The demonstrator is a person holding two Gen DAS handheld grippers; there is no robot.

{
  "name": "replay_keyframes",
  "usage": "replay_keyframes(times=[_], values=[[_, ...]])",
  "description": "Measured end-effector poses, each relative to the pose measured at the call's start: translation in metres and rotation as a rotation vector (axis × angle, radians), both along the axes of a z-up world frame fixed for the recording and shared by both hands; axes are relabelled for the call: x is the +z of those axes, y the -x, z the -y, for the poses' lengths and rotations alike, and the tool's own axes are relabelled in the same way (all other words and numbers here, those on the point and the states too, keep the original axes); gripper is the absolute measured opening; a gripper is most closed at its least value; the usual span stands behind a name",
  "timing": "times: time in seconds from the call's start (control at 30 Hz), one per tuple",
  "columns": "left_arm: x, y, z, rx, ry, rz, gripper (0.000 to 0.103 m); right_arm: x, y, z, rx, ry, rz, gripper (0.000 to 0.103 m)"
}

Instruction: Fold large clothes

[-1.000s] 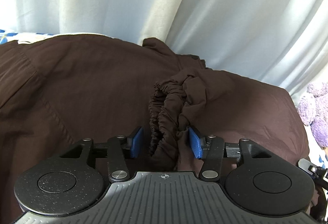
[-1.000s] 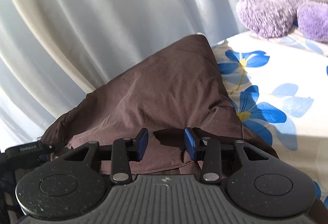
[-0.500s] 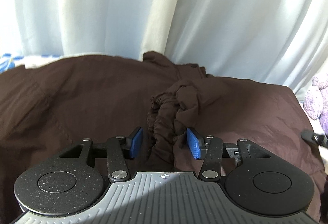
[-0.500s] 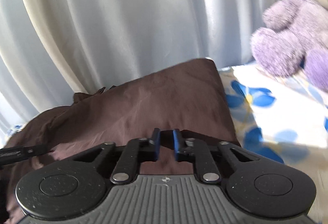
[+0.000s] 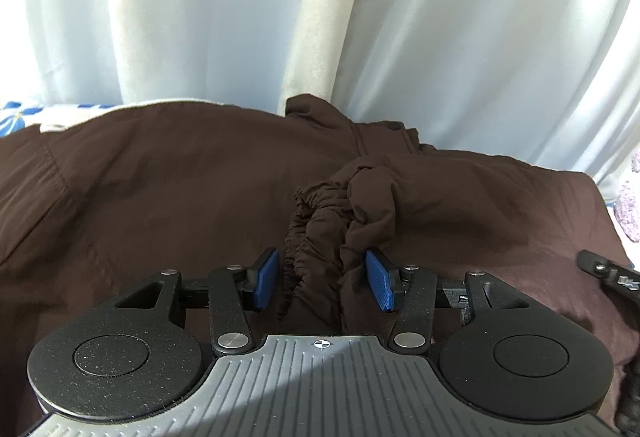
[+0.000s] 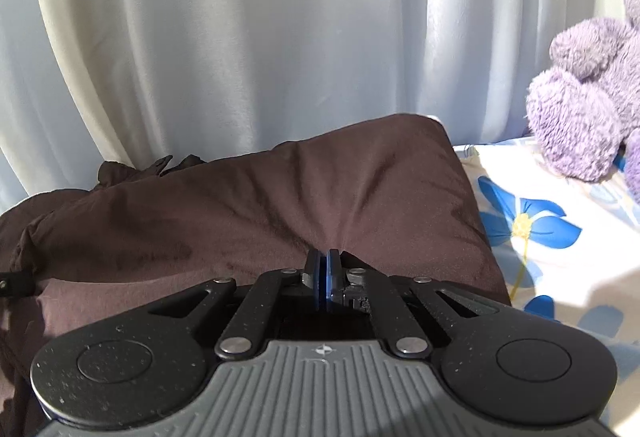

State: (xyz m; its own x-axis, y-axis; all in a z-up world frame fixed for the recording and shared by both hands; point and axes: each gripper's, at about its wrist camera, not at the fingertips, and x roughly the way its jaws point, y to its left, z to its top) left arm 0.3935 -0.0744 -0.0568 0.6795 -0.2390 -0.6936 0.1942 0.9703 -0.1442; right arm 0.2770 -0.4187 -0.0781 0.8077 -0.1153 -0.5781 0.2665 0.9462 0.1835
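Two grippers low over brown jacket (image 5: pixel 160 197), right gripper (image 6: pixel 326 277) pinching (left gripper (image 5: pixel 324 279) spread)

Curtain (image 6: pixel 248 37) hangs right behind the brown jacket (image 6: pixel 280 197), so no room back there. Purple teddy (image 6: pixel 588 117) blocks the far right; the flowered bedsheet (image 6: pixel 560 257) beside the jacket is open.

The left gripper (image 5: pixel 322 283) is level, its blue-padded fingers (image 5: pixel 266 279) spread wide apart, one on each side of a bunched cuff (image 5: pixel 316 237). The right gripper (image 6: pixel 326 279) has its fingers pressed together, pinching the fabric (image 6: pixel 280 205) between the pads.
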Motion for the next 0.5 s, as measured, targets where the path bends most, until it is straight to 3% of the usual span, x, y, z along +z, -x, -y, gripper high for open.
replay_keyframes(times=[0.17,0.33,0.43,0.5], values=[[-0.007,-0.004,0.006,-0.014,-0.031,0.036,0.06,0.001,0.015,-0.004,0.007,-0.032,0.03,0.002],[-0.015,-0.007,-0.004,0.003,-0.022,0.023,0.084,-0.008,0.014,-0.01,0.018,0.012,0.009,0.002],[-0.009,-0.005,-0.019,0.02,0.006,-0.014,0.094,0.005,0.013,-0.022,0.008,0.061,-0.023,0.002],[-0.003,0.002,-0.03,0.034,0.042,-0.025,0.095,0.019,0.019,-0.037,0.044,0.068,0.021,0.007]])
